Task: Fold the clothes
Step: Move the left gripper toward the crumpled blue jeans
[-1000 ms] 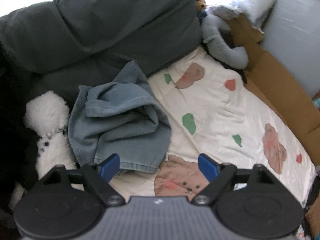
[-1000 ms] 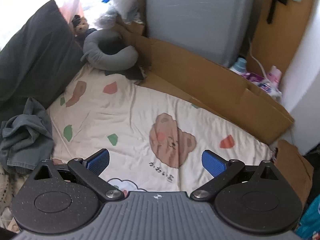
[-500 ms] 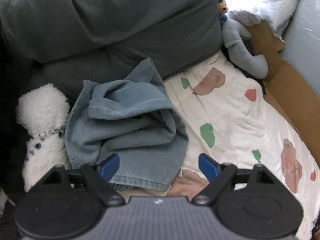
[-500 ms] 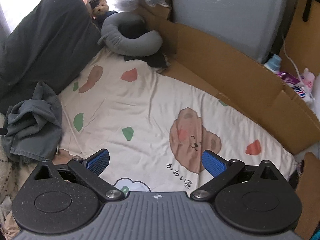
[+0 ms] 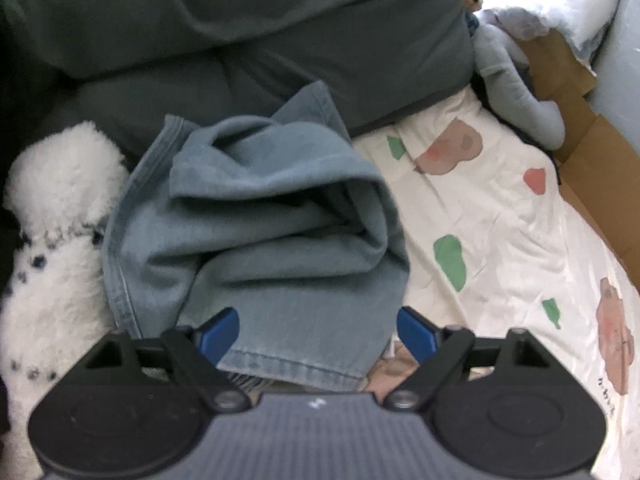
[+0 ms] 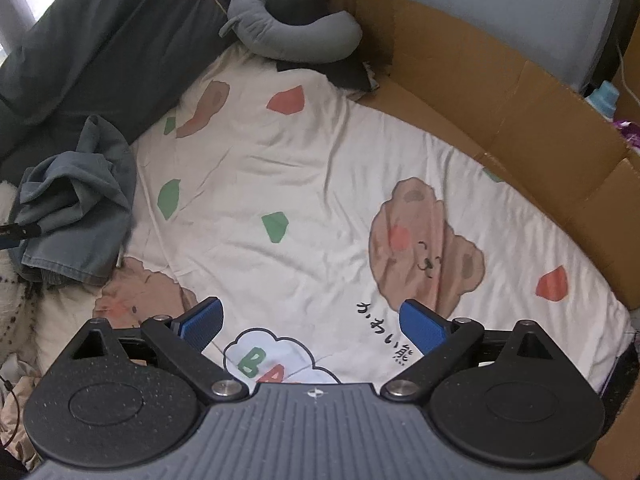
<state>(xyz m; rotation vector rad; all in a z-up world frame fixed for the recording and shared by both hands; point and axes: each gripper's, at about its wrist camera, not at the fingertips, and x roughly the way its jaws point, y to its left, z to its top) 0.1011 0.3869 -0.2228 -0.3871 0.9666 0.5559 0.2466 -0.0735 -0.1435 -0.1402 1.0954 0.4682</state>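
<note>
A crumpled blue-grey denim garment (image 5: 272, 240) lies bunched at the edge of the white printed bed sheet (image 5: 500, 240). My left gripper (image 5: 318, 338) hangs open right above its hemmed lower edge, the blue pads standing either side of the cloth without pressing it. In the right wrist view the same garment (image 6: 76, 208) sits far left, and my right gripper (image 6: 312, 326) is open over the bare sheet (image 6: 320, 168) near a bear print, with nothing between its fingers.
A dark grey duvet (image 5: 240, 40) is heaped behind the garment. A white fluffy plush (image 5: 52, 220) lies to its left. A grey neck pillow (image 6: 292, 32) rests at the sheet's far end. Brown cardboard (image 6: 500, 92) walls the sheet's right side.
Both grippers have come down closer to the bed. The garment now fills the space between the left pads; the sheet looms larger in the right view. Both jaws kept the same width.
</note>
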